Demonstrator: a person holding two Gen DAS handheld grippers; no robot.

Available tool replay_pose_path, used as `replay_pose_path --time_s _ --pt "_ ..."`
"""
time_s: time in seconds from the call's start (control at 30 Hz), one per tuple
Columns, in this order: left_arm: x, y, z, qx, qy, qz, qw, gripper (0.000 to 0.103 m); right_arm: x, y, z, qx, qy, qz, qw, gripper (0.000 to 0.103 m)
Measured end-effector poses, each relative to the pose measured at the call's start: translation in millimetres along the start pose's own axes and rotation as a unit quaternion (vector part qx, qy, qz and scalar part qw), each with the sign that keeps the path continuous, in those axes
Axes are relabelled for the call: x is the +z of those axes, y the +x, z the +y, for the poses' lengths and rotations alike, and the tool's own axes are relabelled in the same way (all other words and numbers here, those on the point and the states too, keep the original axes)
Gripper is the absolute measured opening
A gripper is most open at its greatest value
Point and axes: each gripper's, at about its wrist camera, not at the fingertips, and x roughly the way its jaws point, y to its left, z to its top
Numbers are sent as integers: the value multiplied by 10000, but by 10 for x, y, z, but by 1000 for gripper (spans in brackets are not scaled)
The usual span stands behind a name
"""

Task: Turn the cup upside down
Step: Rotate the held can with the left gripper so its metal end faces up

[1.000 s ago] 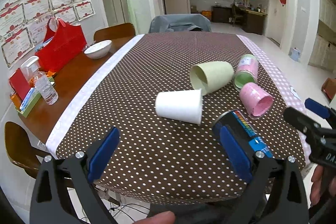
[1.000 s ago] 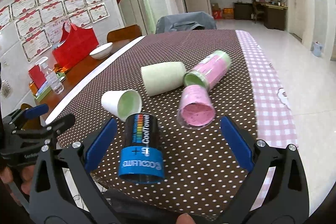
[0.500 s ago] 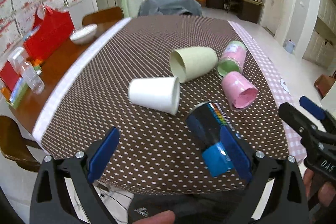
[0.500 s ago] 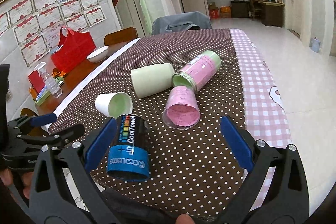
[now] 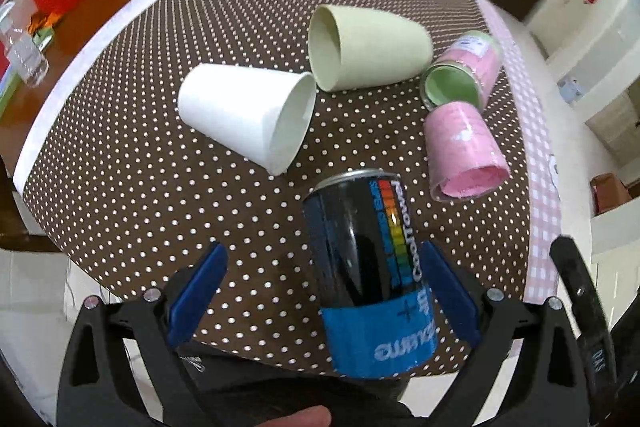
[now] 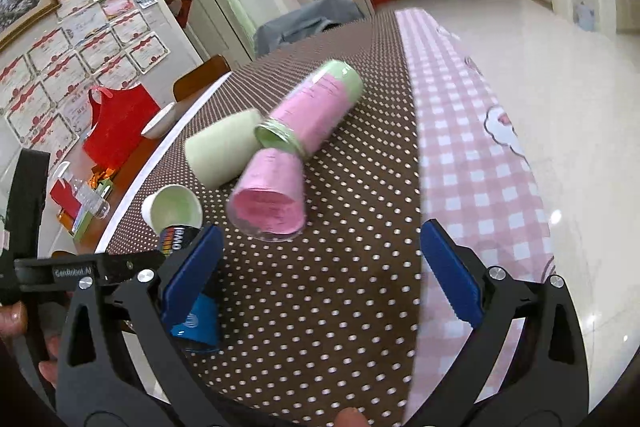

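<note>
Approach step. The left gripper (image 5: 320,291) is spread wide around the black-and-blue cup (image 5: 372,275), which lies on its side near the table's (image 5: 132,195) front edge. The right gripper (image 6: 320,275) is wide, empty. Next: close, lift, invert.

Brown white-dotted tablecloth (image 5: 120,187), white cup (image 5: 244,119), pink cup (image 5: 464,155), black-and-blue can (image 5: 372,275)

right gripper (image 6: 320,279): jaws wide apart, empty | pink cup (image 6: 270,201): on its side at 12 o'clock, mouth facing camera | black-and-blue can (image 6: 192,291): at 9 o'clock, behind left pad | white cup (image 6: 172,213): at 10 o'clock, touching can
</note>
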Motion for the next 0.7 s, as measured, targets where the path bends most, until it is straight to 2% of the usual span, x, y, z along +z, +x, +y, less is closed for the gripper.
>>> replay_pose_path --time_s 0.17,0.33,0.53,0.63,0.7 --pt "162 153 -115 181 -270 173 9993 95 129 207 -46 146 -202 373 9990 97" --pt "230 379 -152 254 -647 531 9962 95 321 350 -67 248 -408 568 9972 97" --pt "367 482 -173 322 -726 616 9949 94 477 482 -67 259 -506 748 9956 97" --pt "438 568 -184 132 -609 749 9952 68 515 509 -50 237 -514 746 9956 97" --pt "465 590 -199 106 -502 746 9959 68 516 505 -34 194 -490 714 9961 97"
